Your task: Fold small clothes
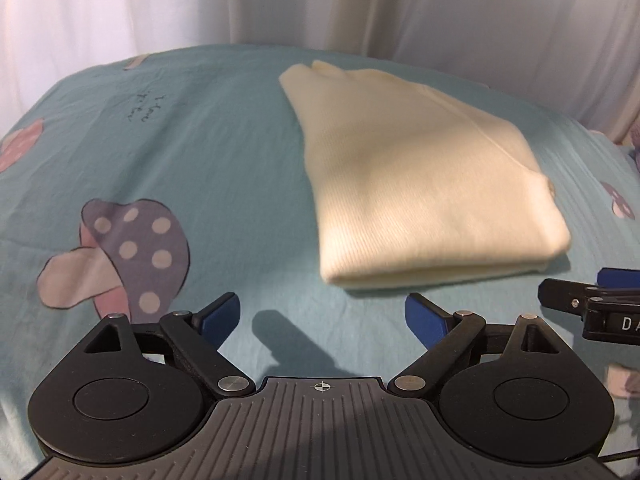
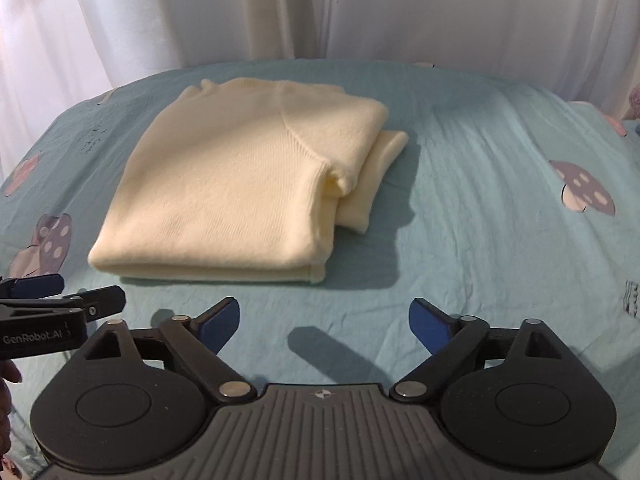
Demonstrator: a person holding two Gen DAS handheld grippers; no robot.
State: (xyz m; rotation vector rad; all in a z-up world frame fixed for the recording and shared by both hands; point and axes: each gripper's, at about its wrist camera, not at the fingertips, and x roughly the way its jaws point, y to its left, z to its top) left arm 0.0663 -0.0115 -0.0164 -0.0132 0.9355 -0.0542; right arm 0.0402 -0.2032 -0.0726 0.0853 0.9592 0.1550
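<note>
A cream knit sweater [image 1: 420,184] lies folded into a thick rectangle on the light blue bedsheet [image 1: 220,120]. In the right wrist view the sweater [image 2: 228,192] shows a folded sleeve sticking out at its right side. My left gripper [image 1: 322,312] is open and empty, just short of the sweater's near edge and to its left. My right gripper [image 2: 324,316] is open and empty, just short of the near edge and to its right. Each gripper shows at the edge of the other's view: the right one [image 1: 592,304], the left one [image 2: 60,300].
The bedsheet has mushroom prints [image 1: 128,252] [image 2: 582,192] and some handwriting [image 1: 146,108]. White curtains [image 2: 320,12] hang close behind the bed's far edge.
</note>
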